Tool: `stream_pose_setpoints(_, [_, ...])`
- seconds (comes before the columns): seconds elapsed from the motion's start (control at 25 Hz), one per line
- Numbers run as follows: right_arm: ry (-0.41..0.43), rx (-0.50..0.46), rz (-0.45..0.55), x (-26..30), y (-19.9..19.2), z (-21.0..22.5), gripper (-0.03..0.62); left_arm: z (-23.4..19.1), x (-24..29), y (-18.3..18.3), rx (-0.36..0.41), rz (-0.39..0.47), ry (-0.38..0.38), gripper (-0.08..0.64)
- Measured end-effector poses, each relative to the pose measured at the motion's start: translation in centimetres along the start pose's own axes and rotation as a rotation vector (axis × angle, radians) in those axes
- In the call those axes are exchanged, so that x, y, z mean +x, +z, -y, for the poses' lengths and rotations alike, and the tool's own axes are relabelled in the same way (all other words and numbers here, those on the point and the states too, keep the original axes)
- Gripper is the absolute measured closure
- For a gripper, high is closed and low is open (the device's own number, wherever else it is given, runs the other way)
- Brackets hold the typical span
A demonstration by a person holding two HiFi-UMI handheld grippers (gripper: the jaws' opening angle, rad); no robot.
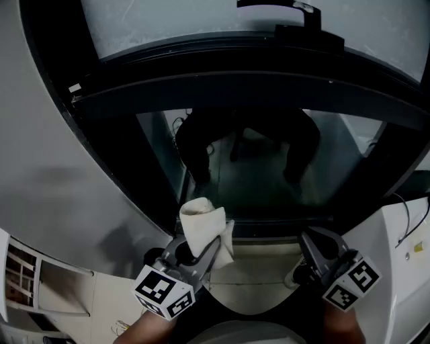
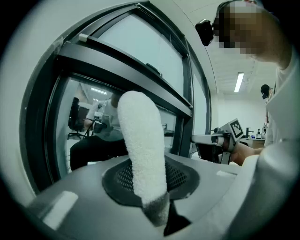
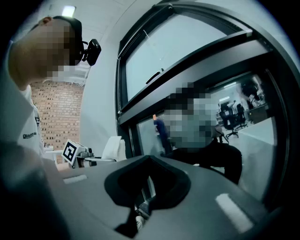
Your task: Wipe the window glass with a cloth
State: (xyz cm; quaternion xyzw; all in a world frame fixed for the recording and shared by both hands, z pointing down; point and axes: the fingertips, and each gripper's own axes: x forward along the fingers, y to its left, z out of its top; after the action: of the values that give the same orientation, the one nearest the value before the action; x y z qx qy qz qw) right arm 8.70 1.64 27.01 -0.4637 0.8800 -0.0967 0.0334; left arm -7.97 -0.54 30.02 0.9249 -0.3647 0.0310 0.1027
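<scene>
A rolled white cloth (image 1: 201,220) stands up from my left gripper (image 1: 205,250), whose jaws are shut on its lower end, just in front of the window's bottom edge. In the left gripper view the cloth (image 2: 140,150) rises upright from the left gripper (image 2: 160,214) and covers part of the lower window glass (image 2: 89,126). My right gripper (image 1: 312,243) is shut and holds nothing, level with the left one and to its right. From the right gripper (image 3: 139,212) I see the cloth (image 3: 112,147) at the left and the window glass (image 3: 255,136) ahead. The dark-framed window glass (image 1: 269,168) is close ahead.
A thick black frame bar (image 1: 235,87) crosses above the lower pane, with a black handle (image 1: 295,17) higher up. A seated person (image 1: 248,144) shows behind the glass. A white wall (image 1: 60,175) stands left, a pale sill (image 1: 262,269) lies below, and a white unit with a cable (image 1: 403,235) stands right.
</scene>
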Motion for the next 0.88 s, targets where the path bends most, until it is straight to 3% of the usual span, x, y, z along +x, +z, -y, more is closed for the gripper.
stream_pose_setpoints(0.24, [-0.002,-0.018,-0.017,-0.1,-0.5,-0.1,0.591,-0.2,0.4,0.2,0.044,0.000,0.016,0.457])
stream_pose_setpoints(0.36, [-0.008,-0.050,-0.021,0.2,-0.6,0.2,0.591,-0.8,0.7,0.9,0.122,0.001,0.053,0.457])
stream_pose_setpoints(0.72, [-0.055,-0.256,-0.040,2.7,0.8,2.1,0.591,-2.9,3.1,3.4,0.561,-0.058,0.186,0.457])
stream_pose_setpoints(0.88, [-0.049,-0.284,-0.071,3.9,0.7,2.8,0.591,-3.6,4.4,3.2,0.753,-0.111,0.255,0.457])
